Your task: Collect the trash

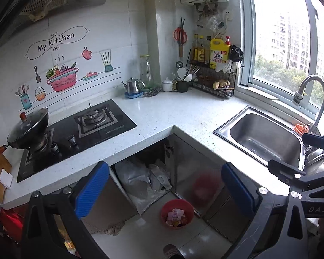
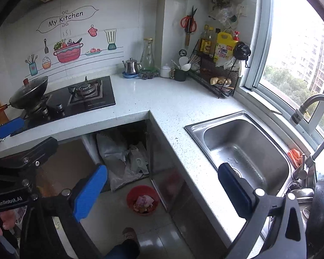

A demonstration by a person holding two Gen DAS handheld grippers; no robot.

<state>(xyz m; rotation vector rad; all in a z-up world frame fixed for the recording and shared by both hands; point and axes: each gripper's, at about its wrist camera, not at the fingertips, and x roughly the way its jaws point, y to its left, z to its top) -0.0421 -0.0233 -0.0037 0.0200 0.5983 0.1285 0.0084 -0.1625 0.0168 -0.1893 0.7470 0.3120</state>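
Left gripper jaws apart — empty, right gripper jaws apart — empty, red trash bin on floor below counter, wrappers inside

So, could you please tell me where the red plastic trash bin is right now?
In both wrist views the red plastic trash bin stands on the tiled floor, low centre, beside the steel cabinet door under the counter's inner corner.

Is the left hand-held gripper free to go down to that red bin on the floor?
Probably yes: the left hand-held gripper is open and empty, and the red bin stands on bare floor in front of the cabinets, with nothing visible between them.
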